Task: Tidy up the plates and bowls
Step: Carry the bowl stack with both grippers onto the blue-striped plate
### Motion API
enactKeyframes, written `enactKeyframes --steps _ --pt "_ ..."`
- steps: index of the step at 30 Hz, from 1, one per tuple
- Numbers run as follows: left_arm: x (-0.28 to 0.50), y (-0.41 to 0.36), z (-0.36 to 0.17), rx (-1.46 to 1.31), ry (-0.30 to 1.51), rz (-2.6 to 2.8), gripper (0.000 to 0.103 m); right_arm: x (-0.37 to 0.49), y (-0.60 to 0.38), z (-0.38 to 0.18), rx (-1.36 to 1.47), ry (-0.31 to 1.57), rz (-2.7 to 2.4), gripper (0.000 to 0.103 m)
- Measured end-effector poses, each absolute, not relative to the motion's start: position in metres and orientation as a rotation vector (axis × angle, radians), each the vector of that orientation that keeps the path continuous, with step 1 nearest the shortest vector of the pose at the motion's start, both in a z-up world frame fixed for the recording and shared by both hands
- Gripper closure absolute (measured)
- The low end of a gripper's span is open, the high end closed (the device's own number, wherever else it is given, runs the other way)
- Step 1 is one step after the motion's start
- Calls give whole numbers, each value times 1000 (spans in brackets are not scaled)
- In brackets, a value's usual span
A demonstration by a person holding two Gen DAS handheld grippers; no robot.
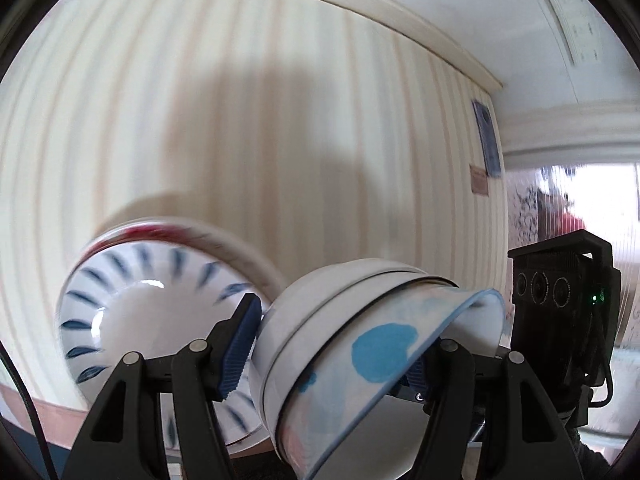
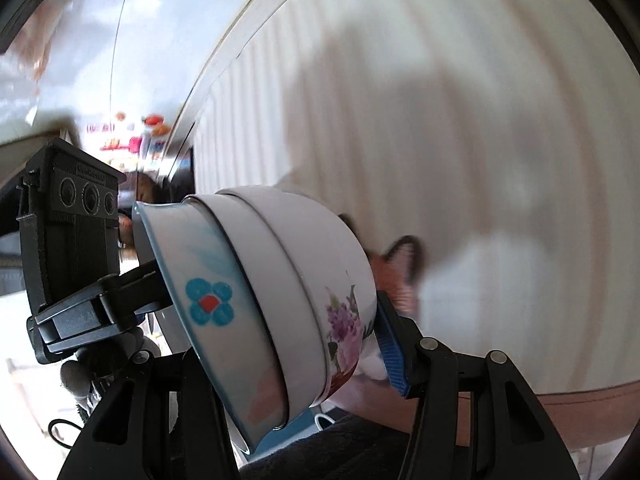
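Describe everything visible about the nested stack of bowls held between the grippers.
The stack of bowls is several glossy, ceramic-looking bowls nested together and tilted on its side, lifted in front of a striped wall. The outermost has a blue rim and blue flower motif; the innermost-end bowl shows purple-pink flowers. The left gripper and right gripper both clamp it, blue pads pressing opposite sides.

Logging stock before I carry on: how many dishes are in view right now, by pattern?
Blue-rimmed bowl: 1
Plain white bowl: 1
Floral bowl: 1
Blue-dashed bowl: 1
Red-rimmed dish, too blurred to tell whether plate or bowl: 1
Total: 5. The first three form the nested stack.
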State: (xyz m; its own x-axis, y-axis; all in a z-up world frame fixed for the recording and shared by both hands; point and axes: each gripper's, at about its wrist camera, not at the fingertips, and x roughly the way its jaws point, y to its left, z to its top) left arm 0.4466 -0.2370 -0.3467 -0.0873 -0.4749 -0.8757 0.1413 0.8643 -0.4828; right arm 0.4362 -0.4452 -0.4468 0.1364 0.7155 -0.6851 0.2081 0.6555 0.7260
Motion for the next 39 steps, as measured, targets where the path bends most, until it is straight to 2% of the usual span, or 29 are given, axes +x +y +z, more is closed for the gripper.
enactKeyframes --steps 14,34,39 --pt "439 -142 -372 -435 1558 -337 41 446 -341 -460 694 1531 564 48" --pt "433 -126 -384 -433 1571 -355 41 445 -328 -468 675 1547 517 48" --pt "431 -133 -373 -311 1532 -334 41 440 -323 -463 629 1549 491 48"
